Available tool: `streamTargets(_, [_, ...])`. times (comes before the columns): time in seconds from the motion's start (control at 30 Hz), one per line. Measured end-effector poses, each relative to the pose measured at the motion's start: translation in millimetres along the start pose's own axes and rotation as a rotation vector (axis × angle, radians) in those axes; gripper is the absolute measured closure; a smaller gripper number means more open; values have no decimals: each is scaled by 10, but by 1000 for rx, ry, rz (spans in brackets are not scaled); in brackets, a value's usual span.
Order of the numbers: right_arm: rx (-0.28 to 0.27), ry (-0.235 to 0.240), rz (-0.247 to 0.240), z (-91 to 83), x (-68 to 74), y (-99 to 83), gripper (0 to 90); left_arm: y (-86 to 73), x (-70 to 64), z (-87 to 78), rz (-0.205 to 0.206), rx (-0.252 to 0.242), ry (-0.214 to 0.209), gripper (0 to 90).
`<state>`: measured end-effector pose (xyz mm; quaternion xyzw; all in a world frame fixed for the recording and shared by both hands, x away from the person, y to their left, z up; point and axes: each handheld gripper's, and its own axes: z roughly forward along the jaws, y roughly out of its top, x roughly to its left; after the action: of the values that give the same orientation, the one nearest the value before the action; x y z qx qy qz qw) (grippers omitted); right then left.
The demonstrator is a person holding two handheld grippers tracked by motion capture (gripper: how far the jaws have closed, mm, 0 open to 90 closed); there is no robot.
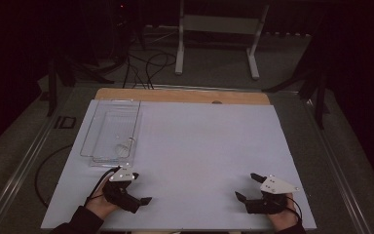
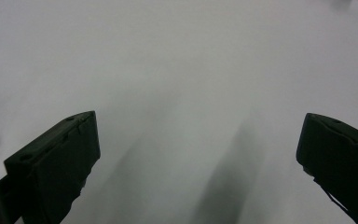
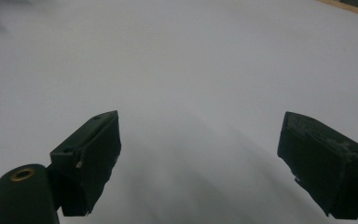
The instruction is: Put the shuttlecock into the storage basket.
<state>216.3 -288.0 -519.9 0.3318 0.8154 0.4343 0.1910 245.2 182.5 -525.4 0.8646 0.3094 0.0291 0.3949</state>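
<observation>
A clear plastic tray (image 1: 111, 127) lies on the left part of the white table (image 1: 204, 141), with a small clear item (image 1: 126, 144) inside near its front end. My left gripper (image 1: 142, 187) rests near the table's front edge, just in front of the tray, held by a hand. It is open, and the left gripper view has only bare table between its fingertips (image 2: 198, 154). My right gripper (image 1: 246, 186) sits at the front right, also open with nothing between its jaws. In its own view the right gripper (image 3: 200, 154) looks over bare white table.
A wooden strip (image 1: 185, 95) runs along the table's far edge. Beyond it stand a white frame (image 1: 216, 29) and cables (image 1: 146, 66) on the floor. Dark stands flank the table on both sides.
</observation>
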Motion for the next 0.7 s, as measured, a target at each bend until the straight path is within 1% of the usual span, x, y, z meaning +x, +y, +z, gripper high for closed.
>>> streamTargets(0.07, [-1, 1, -2, -2, 0, 1, 129, -24, 9, -8, -22, -3, 16, 0])
streamTargets(0.17, [2, 3, -4, 0, 2, 2, 129, -52, 16, -22, -44, -6, 55, 0])
streamTargets(0.2, [2, 3, -6, -1, 2, 2, 129, -59, 20, -31, -44, -13, 69, 0])
streamTargets(0.33, [1, 5, -7, -4, 2, 2, 129, -82, 47, -49, -58, -43, 100, 0])
streamTargets(0.43, [0, 6, -6, -5, 4, 3, 129, -90, 66, -44, -70, -39, 112, 0])
streamTargets(0.5, [2, 6, -8, -3, 4, 3, 129, -96, 70, -47, -73, -45, 119, 0])
streamTargets(0.6, [6, 10, -6, 7, 6, 0, 129, -112, 72, -62, -70, -71, 139, 0])
streamTargets(0.7, [4, 10, -6, 10, 6, -2, 129, -133, 74, -80, -74, -100, 142, 0])
